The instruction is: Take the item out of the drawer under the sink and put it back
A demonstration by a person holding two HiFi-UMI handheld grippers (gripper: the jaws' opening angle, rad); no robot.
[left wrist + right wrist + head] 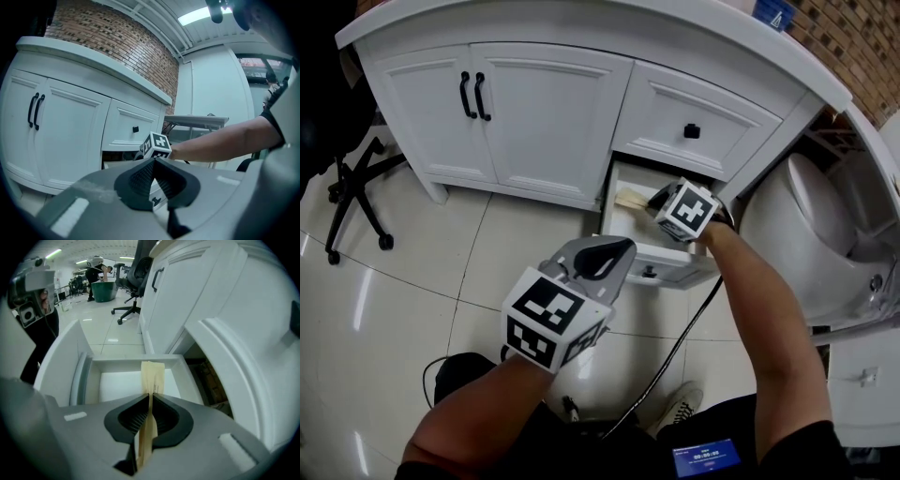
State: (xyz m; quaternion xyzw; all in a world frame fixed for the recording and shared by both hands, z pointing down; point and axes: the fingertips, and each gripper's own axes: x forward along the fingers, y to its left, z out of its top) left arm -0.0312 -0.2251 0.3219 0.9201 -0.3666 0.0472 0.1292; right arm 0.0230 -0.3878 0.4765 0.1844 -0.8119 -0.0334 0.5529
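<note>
Your right gripper (150,398) has its jaws closed on a thin beige paper packet (153,375). The packet stands on its edge between the pads. One end sticks out forward past the jaw tips and the other end hangs back behind them.

Just ahead of these jaws and below them is the open drawer (132,360). The front end of the packet is over the white bottom of the drawer; I cannot tell whether it touches it. To the left of the jaws one wall of the drawer rises near. To the right, the curved white edge of the cabinet (225,359) comes close, with only a narrow dark gap behind it. The most free room is straight ahead, along the bare bottom up to the far wall.

The upper drawer (703,112) above is shut. A white toilet (797,234) stands just beside your right forearm.

Your left gripper (153,162) has its jaws shut together, with nothing between them. It hangs apart from the drawer, over the tiled floor (441,253). Ahead of its jaws you see the marker cube of the right gripper and the cabinet front.
</note>
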